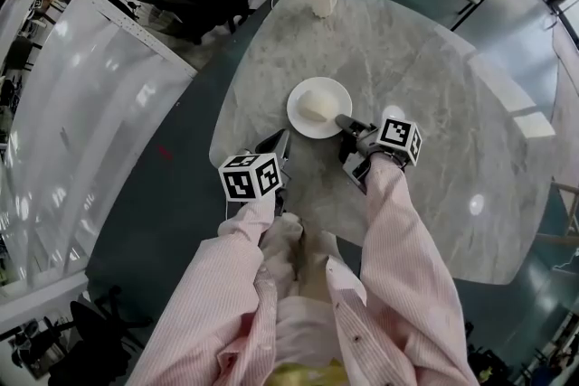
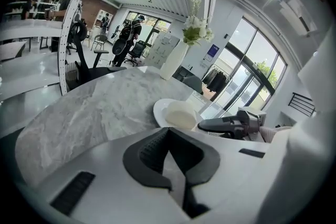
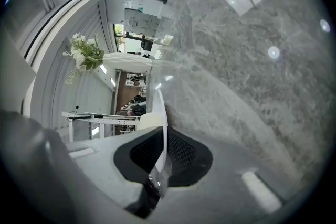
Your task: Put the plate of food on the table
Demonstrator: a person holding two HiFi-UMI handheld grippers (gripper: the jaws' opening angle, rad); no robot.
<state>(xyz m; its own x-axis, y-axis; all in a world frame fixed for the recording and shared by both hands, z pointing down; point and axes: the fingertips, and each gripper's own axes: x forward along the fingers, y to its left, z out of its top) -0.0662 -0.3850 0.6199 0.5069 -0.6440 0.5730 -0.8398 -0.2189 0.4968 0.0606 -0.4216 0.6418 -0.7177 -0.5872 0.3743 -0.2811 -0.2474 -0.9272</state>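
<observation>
On the marble table (image 1: 434,104), plate (image 1: 336,95) of pale food (image 1: 314,106) looks set down, right gripper (image 1: 348,124) pinching its rim, left gripper (image 1: 280,140) pressed together, empty, nearby; next likely: spread right jaws, withdraw without dragging plate.

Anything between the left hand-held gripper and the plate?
No. The head view shows only bare marble table between the left hand-held gripper and the plate; the left gripper view agrees.

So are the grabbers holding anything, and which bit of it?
The right gripper pinches the white plate by its rim, on the side nearest the person. The left gripper holds nothing.
</observation>
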